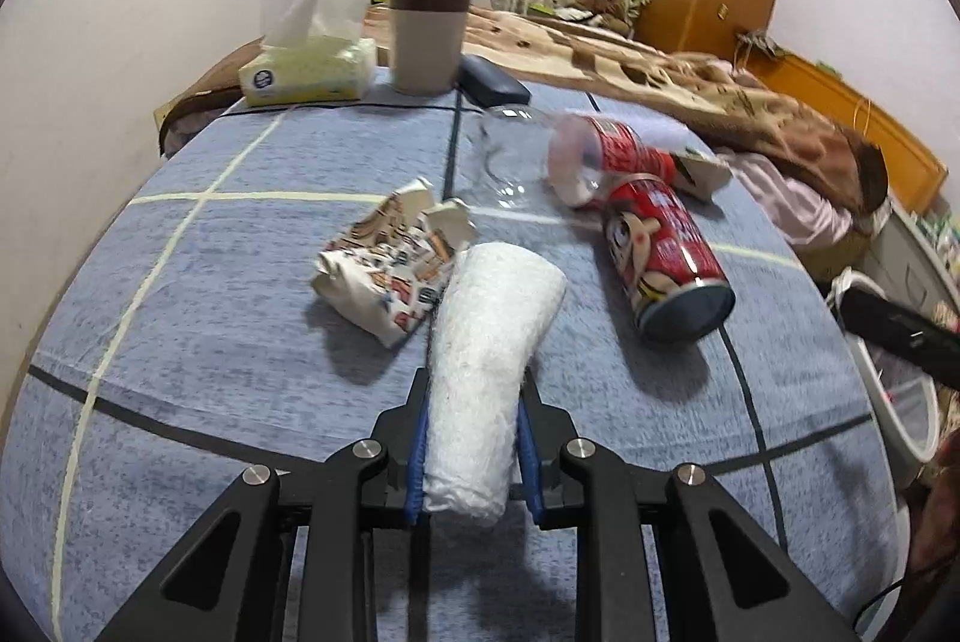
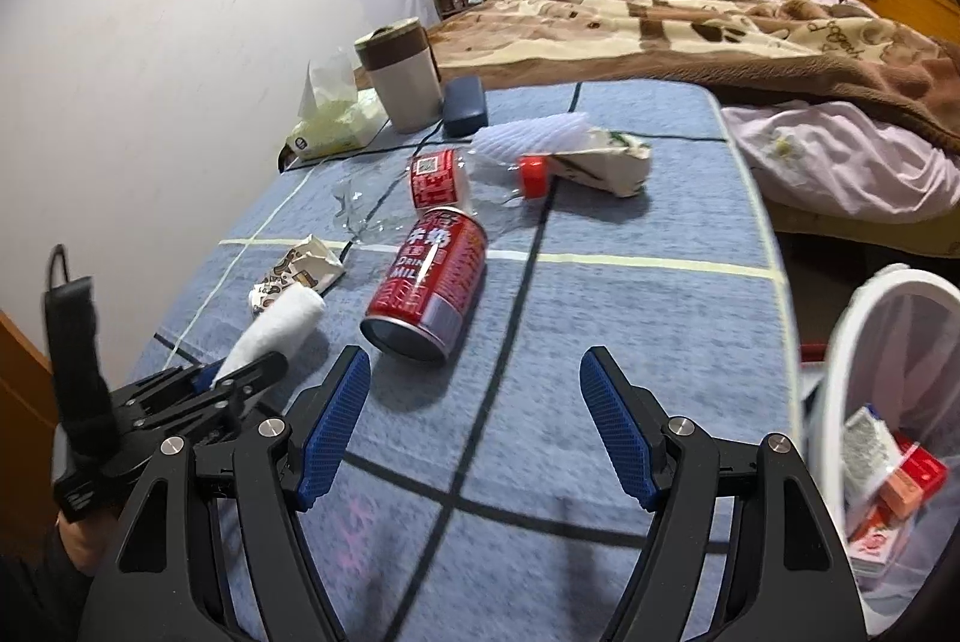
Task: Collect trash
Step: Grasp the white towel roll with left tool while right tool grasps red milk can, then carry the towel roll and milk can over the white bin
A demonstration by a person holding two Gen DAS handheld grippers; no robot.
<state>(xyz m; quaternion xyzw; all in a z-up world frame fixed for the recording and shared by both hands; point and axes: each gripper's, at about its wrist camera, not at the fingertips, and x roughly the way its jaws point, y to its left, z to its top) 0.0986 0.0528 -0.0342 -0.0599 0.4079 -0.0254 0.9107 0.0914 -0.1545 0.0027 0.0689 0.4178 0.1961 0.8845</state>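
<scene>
The left gripper (image 1: 474, 438) has its jaws clamped on a white rolled paper wad (image 1: 489, 342) over the blue checked worktop (image 1: 240, 342). The right gripper (image 2: 474, 432) hovers with jaws apart and empty, near a red can (image 2: 429, 276) lying on its side. A white mesh bin (image 2: 888, 432) stands at the right edge.

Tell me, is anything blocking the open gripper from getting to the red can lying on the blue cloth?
Nothing visible is. The right gripper is open, and only bare blue cloth lies between its fingers and the red can. The left gripper, shut on a white paper roll, is off to the side, not in the path.
</scene>
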